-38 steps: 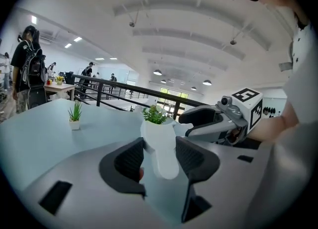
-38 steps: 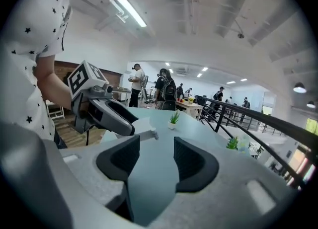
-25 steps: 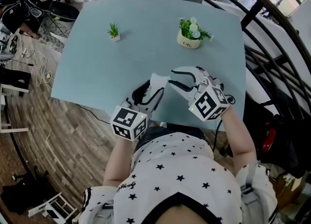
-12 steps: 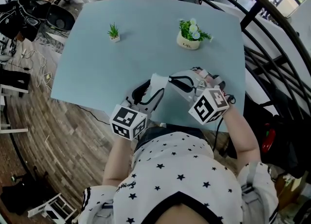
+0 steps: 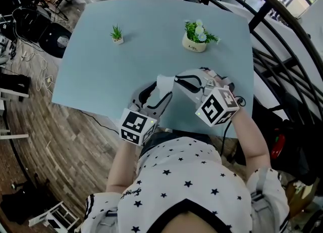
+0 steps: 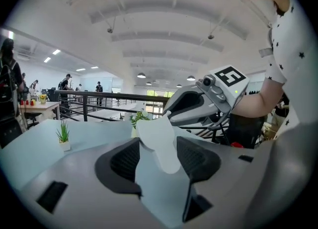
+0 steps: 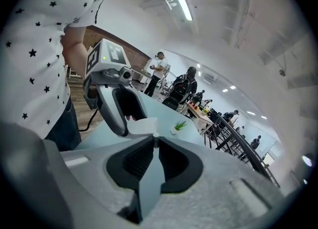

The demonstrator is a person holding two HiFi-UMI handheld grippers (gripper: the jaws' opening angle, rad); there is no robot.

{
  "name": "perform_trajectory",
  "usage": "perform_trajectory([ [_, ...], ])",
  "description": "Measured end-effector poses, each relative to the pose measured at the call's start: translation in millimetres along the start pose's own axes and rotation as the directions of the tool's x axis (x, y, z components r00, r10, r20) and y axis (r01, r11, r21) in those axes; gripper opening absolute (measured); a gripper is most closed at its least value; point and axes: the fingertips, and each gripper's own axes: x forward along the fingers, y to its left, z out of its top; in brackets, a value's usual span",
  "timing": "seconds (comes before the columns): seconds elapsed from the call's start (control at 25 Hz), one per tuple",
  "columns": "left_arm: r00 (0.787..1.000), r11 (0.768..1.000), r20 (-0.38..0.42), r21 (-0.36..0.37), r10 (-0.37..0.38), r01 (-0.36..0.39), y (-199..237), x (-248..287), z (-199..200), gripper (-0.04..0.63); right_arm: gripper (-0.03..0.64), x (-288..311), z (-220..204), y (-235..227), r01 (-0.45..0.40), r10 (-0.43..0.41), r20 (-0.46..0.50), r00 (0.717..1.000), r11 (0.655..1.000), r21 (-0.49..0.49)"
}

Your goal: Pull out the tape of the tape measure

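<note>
The tape measure (image 5: pixel 164 82) is a white case held just above the near part of the blue table (image 5: pixel 151 19). My left gripper (image 5: pixel 160 89) is shut on it. Its jaws have just been opening a little and the case (image 6: pixel 156 141) still sits between the pads. My right gripper (image 5: pixel 177 81) comes in from the right. Its jaws have just been closing and now pinch the small tape tip (image 7: pixel 155 136) at the case's (image 7: pixel 143 126) edge. No length of tape shows between case and tip.
A white pot of flowers (image 5: pixel 196 37) and a small green plant (image 5: pixel 116 33) stand at the table's far side. A dark railing (image 5: pixel 282 40) runs along the right. Cables and gear lie on the wooden floor (image 5: pixel 30 70) at the left.
The right gripper's jaws went from wide open to nearly closed on the tape tip. The left gripper rolled slightly with the case; neither hand shifted much.
</note>
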Motion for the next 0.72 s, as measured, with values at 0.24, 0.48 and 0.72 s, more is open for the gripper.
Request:
perform_trajectory([
  [0.24,0.999,0.998,-0.002,0.05,0.042,-0.042,1,5,5,0.221,0.041,-5,9,-8,0.0,-0.001,0.02,1.0,0.999,0.04],
  [0.48,0.996,0.993,0.0,0.078,0.09,-0.09,5,9,4,0.221,0.041,-4,14,-4,-0.012,0.01,0.034,0.999,0.998,0.063],
  [0.72,0.993,0.989,-0.003,0.091,0.115,-0.115,9,11,7,0.222,0.041,-4,17,-5,-0.014,0.012,0.038,0.999,0.998,0.066],
])
